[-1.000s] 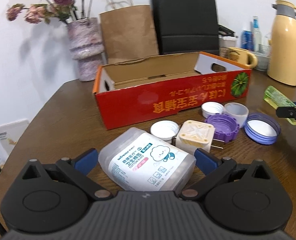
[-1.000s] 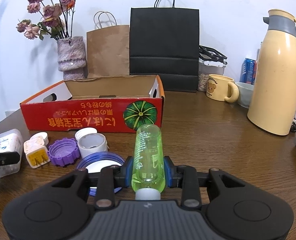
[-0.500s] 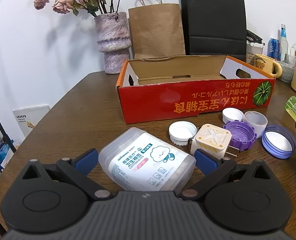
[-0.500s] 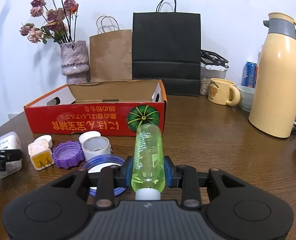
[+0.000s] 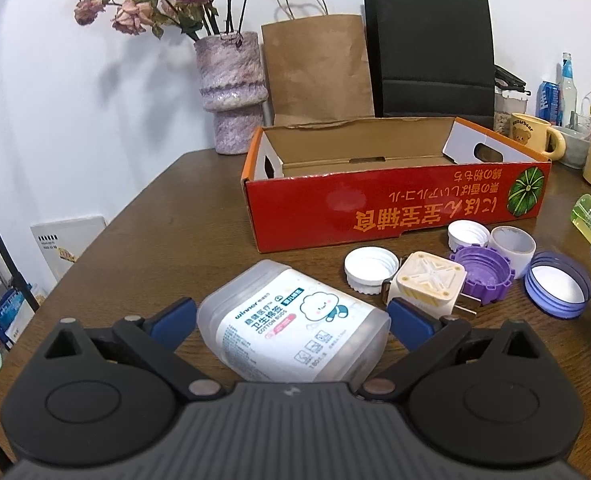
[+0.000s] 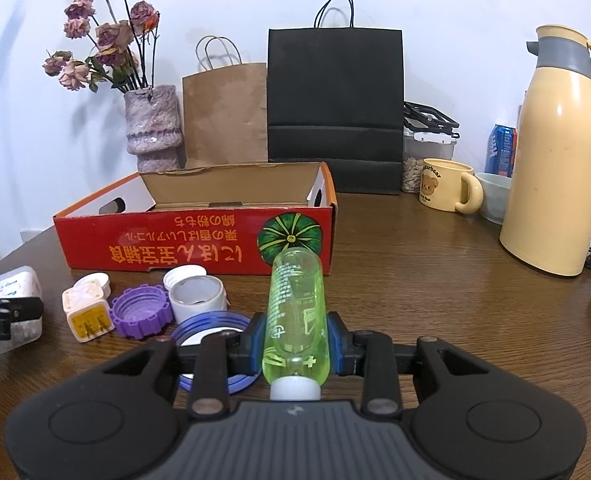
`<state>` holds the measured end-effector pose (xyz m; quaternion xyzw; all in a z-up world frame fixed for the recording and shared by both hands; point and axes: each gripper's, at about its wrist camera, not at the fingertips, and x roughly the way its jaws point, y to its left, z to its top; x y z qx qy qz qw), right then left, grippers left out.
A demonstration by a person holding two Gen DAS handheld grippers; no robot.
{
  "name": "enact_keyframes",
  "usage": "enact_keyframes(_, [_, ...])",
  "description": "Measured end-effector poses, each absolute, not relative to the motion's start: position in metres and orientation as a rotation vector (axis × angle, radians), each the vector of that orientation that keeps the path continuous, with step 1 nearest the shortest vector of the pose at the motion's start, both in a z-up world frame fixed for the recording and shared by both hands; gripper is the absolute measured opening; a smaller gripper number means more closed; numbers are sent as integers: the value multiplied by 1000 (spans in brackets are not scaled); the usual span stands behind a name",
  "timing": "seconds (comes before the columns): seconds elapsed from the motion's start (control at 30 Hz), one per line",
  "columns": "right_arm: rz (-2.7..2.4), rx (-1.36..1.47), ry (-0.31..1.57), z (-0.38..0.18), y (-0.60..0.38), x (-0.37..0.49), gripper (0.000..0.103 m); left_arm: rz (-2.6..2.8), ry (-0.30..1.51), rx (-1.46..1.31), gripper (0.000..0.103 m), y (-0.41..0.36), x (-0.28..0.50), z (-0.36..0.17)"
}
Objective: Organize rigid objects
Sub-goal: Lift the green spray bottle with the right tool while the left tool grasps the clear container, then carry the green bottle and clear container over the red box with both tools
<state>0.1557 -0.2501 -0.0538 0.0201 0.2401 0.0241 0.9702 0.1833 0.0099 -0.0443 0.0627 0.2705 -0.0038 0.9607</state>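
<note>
My left gripper (image 5: pixel 293 315) is shut on a clear cotton-bud box (image 5: pixel 291 332) with a white label, its blue pads pressing both ends low over the wooden table. My right gripper (image 6: pixel 295 340) is shut on a green transparent bottle (image 6: pixel 297 304), white cap toward the camera, pointing at the red cardboard box (image 6: pixel 175 240). That open box (image 5: pixel 375 204) stands behind a cluster of small items: a cream plug adapter (image 5: pixel 427 280), a purple lid (image 5: pixel 481 276), a blue lid (image 5: pixel 557 288) and white caps (image 5: pixel 370 270). The box interior looks empty where visible.
A vase of dried flowers (image 6: pixel 153 128), a brown paper bag (image 6: pixel 225 114) and a black bag (image 6: pixel 335 100) line the wall behind the box. A yellow thermos (image 6: pixel 555 160), bear mug (image 6: pixel 445 190), bowl and can stand at the right. The table edge (image 5: pixel 107 236) runs at the left.
The left wrist view has rolled level and swung left, so the box and lids sit further right in it. Both grips are unchanged; the right view barely shifted.
</note>
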Motion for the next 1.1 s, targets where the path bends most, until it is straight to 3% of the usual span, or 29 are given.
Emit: enact_keyframes(1.1, [114, 12, 405, -24, -232, 158, 30, -15, 434, 124, 103, -4, 178, 1])
